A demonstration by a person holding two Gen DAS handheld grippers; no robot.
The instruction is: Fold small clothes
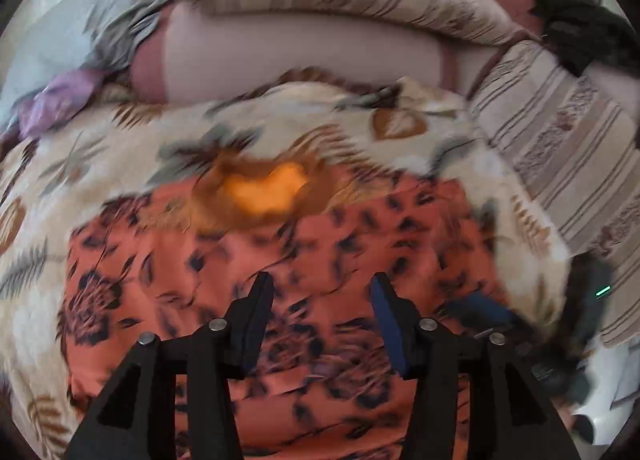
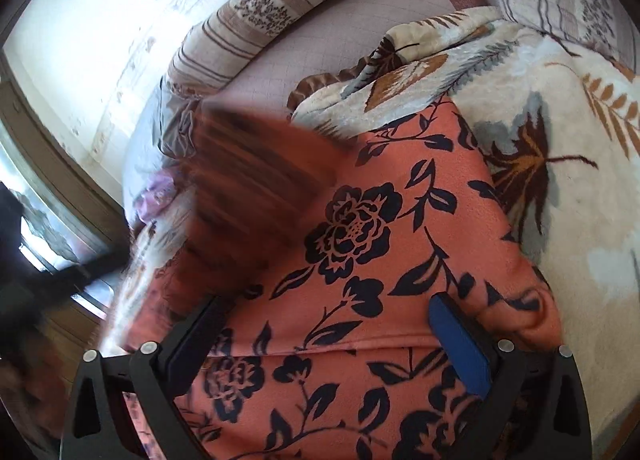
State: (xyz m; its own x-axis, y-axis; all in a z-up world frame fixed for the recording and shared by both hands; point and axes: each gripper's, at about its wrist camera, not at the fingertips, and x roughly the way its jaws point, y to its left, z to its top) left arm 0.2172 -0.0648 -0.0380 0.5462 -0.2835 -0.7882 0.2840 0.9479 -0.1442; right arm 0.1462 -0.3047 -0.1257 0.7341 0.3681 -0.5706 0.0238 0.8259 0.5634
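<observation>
An orange garment with a dark flower print [image 1: 280, 280] lies spread on a leaf-patterned blanket [image 1: 120, 156]; this view is blurred. My left gripper [image 1: 322, 294] hovers over the garment's near part, its jaws apart with nothing pressed between the pads. In the right wrist view the same garment [image 2: 380, 220] fills the middle. My right gripper [image 2: 328, 324] stands wide open over it, with the cloth lying under and between the fingers. A blurred orange flap [image 2: 248, 188] of the garment rises at the left. An orange-yellow patch [image 1: 264, 192] shows at the garment's far edge.
The blanket [image 2: 580, 220] covers a sofa with striped cushions [image 1: 560, 148] and a pink seat [image 1: 300, 52]. Grey cloth [image 1: 100, 20] and purple cloth [image 1: 56, 100] lie at the far left, a dark garment [image 1: 576, 24] at the far right. A window frame [image 2: 48, 188] stands beyond.
</observation>
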